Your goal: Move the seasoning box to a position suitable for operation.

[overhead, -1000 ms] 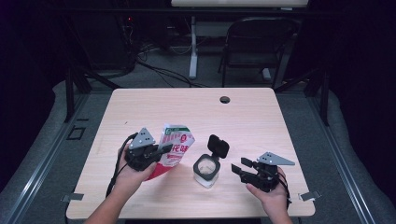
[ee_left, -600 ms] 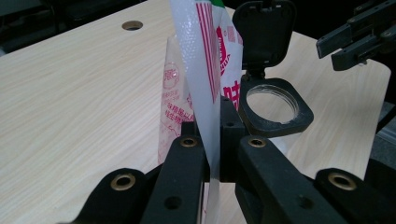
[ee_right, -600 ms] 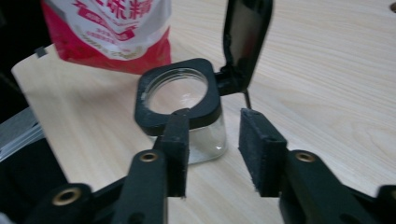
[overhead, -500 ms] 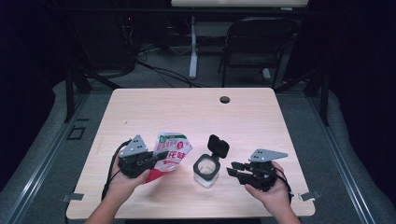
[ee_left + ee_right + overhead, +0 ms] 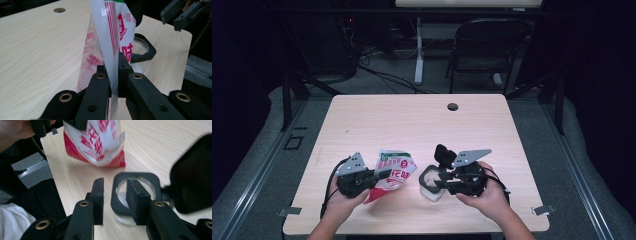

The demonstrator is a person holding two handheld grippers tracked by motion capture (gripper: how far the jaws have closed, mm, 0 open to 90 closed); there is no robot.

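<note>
1. Your left gripper has its fingers clamped on the red-and-white snack bag, held off the desk with its long axis tilted toward one o'clock.
2. The clear jar stands at three o'clock from the bag, just beside it, its black flip lid hinged open toward twelve.
3. Your right gripper hovers over the jar's near rim; its fingers have just been opening slightly, half apart, gripping nothing. It is the nearer hand.

Red-and-white bag, red "HUA" by its emblem (Chinese print beside it unclear)
</note>
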